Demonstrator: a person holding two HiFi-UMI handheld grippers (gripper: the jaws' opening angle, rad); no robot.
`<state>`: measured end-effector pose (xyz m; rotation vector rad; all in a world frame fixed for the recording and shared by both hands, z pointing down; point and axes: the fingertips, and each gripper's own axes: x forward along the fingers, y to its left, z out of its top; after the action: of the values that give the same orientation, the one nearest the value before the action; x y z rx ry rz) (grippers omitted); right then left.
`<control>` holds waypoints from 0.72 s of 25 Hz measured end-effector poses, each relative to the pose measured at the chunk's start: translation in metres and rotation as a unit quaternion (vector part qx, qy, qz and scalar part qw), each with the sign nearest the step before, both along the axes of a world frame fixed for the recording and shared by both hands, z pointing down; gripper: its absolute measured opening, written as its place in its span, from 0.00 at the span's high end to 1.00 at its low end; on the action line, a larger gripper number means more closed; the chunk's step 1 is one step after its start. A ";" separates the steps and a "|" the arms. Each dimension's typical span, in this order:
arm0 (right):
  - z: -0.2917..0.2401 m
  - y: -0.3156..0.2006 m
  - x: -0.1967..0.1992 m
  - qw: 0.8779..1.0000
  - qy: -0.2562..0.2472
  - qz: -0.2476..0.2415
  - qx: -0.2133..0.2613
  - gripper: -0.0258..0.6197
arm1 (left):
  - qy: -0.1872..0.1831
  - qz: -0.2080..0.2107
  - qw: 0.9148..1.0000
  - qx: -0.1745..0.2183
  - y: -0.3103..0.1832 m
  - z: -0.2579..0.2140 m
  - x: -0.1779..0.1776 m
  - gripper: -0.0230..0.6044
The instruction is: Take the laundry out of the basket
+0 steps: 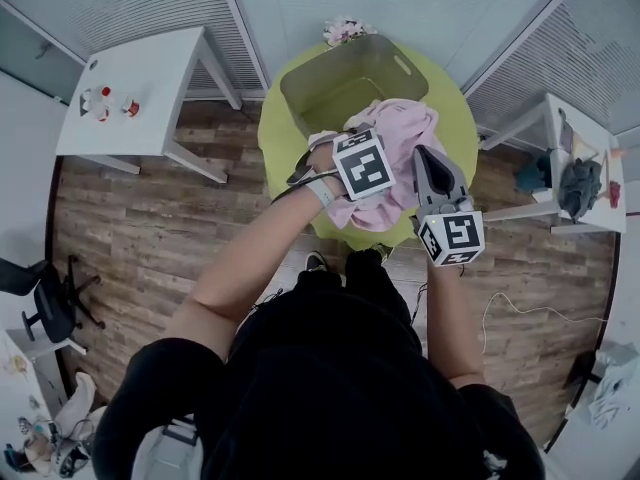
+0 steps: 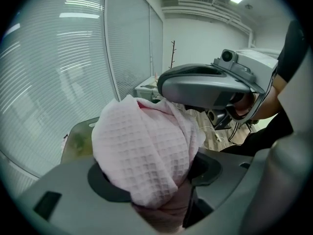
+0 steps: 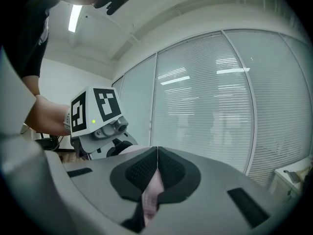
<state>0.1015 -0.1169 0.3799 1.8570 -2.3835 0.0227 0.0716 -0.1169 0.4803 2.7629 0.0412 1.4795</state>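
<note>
A pink waffle-weave cloth hangs over the front rim of the olive-grey laundry basket, which stands on a round green table. My left gripper is shut on a thick bunch of that cloth, which bulges up between its jaws. In the left gripper view the basket's rim shows behind the cloth. My right gripper is beside it to the right, shut on a thin fold of the same cloth. Each gripper appears in the other's view: the right gripper and the left gripper's marker cube.
A white table with small red-and-white items stands at the left. Another white table with dark clothes is at the right. Flowers sit behind the basket. An office chair and a cable are on the wooden floor. Blinds cover the glass walls.
</note>
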 end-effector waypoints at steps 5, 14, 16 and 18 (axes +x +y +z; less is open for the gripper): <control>0.010 0.008 0.020 1.000 -0.005 0.004 -0.013 0.92 | -0.010 0.014 1.000 -0.015 0.022 0.018 0.022 0.44; 0.035 0.003 0.064 0.999 -0.009 -0.008 -0.041 0.92 | -0.038 0.013 0.997 -0.059 0.040 0.070 0.062 0.44; 0.043 0.003 0.075 0.999 -0.011 -0.008 -0.049 0.92 | -0.048 0.010 0.996 -0.068 0.043 0.085 0.068 0.44; 0.050 0.005 0.086 0.998 -0.015 -0.005 -0.057 0.92 | -0.059 0.006 0.995 -0.079 0.045 0.102 0.072 0.44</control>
<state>0.1874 -0.1124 0.4303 1.8063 -2.3566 0.1839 0.1438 -0.0722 0.5825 2.5528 0.1668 1.5654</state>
